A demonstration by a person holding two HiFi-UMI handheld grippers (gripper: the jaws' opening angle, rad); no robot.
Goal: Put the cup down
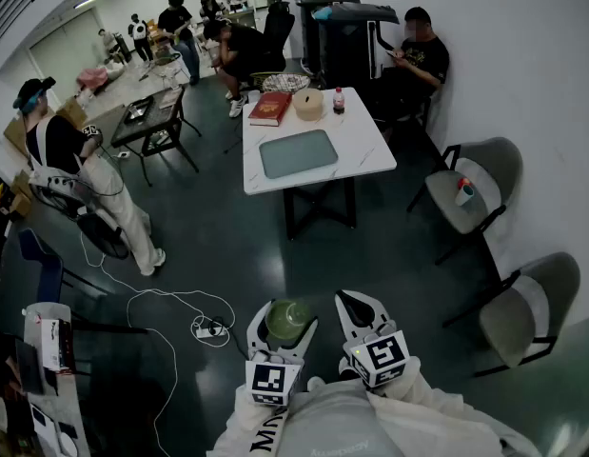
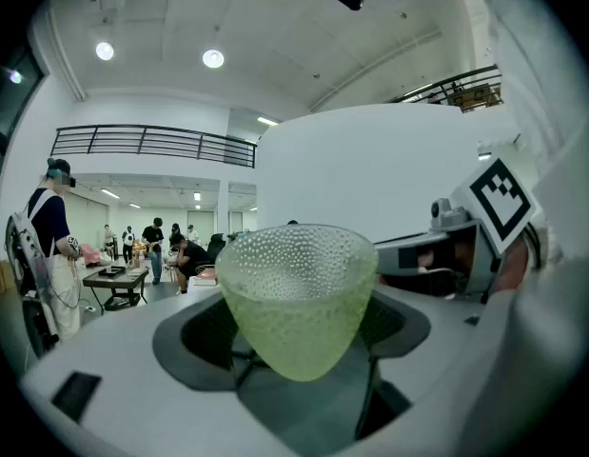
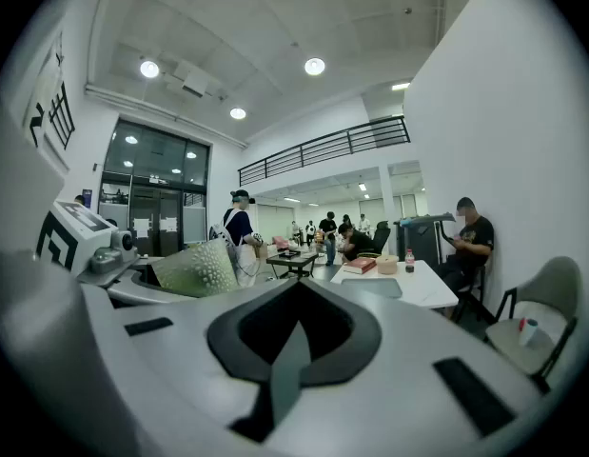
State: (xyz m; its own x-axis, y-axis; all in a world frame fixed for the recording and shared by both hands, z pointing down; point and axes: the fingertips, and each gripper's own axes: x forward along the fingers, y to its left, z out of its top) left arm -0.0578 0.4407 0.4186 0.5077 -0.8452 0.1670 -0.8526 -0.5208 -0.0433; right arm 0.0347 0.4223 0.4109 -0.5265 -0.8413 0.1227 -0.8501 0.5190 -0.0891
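One cup (image 2: 296,298), of green glass with a dimpled wall, sits between the two jaws of the left tool (image 1: 285,323). The jaws stand wide and pinch it from both sides, and its mouth looks upward. It is held in the air above the dark floor (image 1: 227,246), close to the person's body at the near edge of the scene. In the head view some pale liquid seems to be inside, but I cannot tell for sure.

Just to the right of it is the right tool (image 1: 349,301). Its jaws are pressed together and there is nothing between them. Both tools point away from the person, almost level.

On the floor to the left of the cup lies a white power strip (image 1: 210,328) with a thin cable (image 1: 132,298).

Farther away, well apart from the cup, stands a white tabletop (image 1: 370,146). It carries a grey-green tray (image 1: 297,153) and, at its far side, a red book (image 1: 270,109), a round beige box (image 1: 308,104) and a small bottle (image 1: 339,100).

At the right wall stand two grey chairs (image 1: 480,184). A seated person (image 1: 420,60) is beyond the tabletop. A standing person (image 1: 70,174) is at the left.
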